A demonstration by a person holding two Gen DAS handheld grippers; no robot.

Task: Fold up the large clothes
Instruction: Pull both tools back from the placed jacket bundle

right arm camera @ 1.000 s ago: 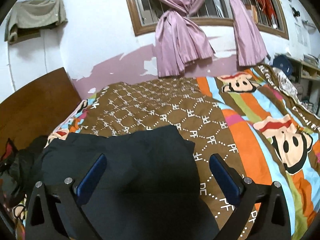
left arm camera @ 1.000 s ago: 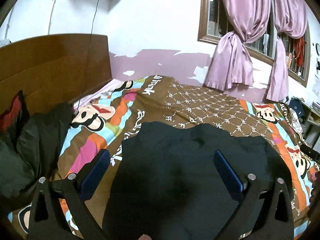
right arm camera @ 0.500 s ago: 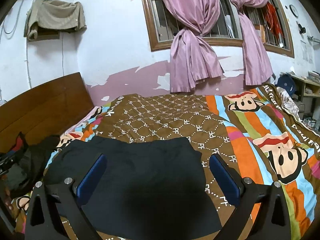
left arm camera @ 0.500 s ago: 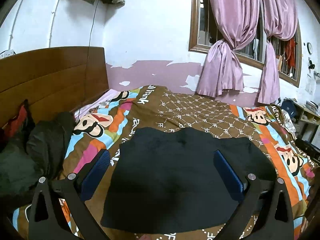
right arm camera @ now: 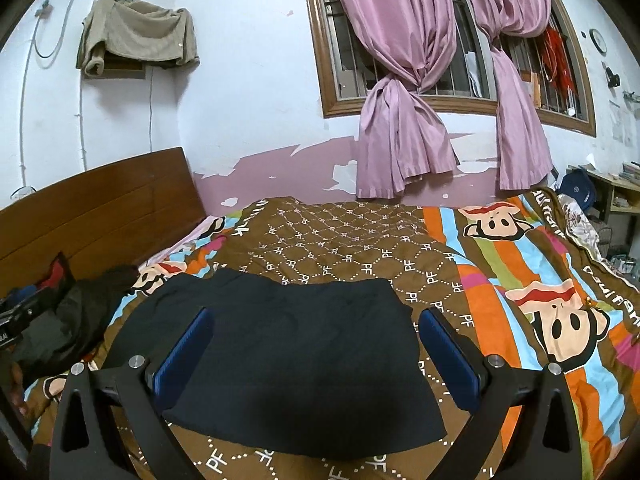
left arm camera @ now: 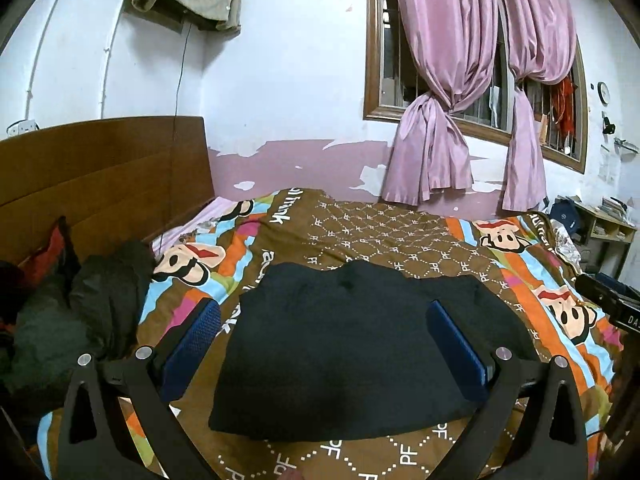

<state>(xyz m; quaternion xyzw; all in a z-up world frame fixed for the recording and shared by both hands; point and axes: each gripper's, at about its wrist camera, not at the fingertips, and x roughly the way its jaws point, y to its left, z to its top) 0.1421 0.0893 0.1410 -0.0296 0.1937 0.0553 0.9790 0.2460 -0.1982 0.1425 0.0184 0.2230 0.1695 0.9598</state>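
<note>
A dark folded garment (left arm camera: 352,344) (right arm camera: 296,360) lies flat on the patterned bedspread (left arm camera: 392,236) (right arm camera: 360,248), roughly rectangular with a slight bump on its far edge. My left gripper (left arm camera: 324,320) hangs open above its near part, blue pads wide apart and holding nothing. In the right wrist view my right gripper (right arm camera: 316,332) is open too, raised over the garment with nothing between its fingers. Neither gripper touches the cloth.
A heap of dark clothes (left arm camera: 80,320) (right arm camera: 76,320) lies at the left by the wooden headboard (left arm camera: 100,176). Pink curtains (left arm camera: 460,100) hang at the window on the far wall. A shelf (left arm camera: 600,224) with clutter stands at the right past the bed.
Both grippers have risen and drawn back from the garment, which now looks smaller and lies whole on the bed. Their jaws stayed open throughout.
</note>
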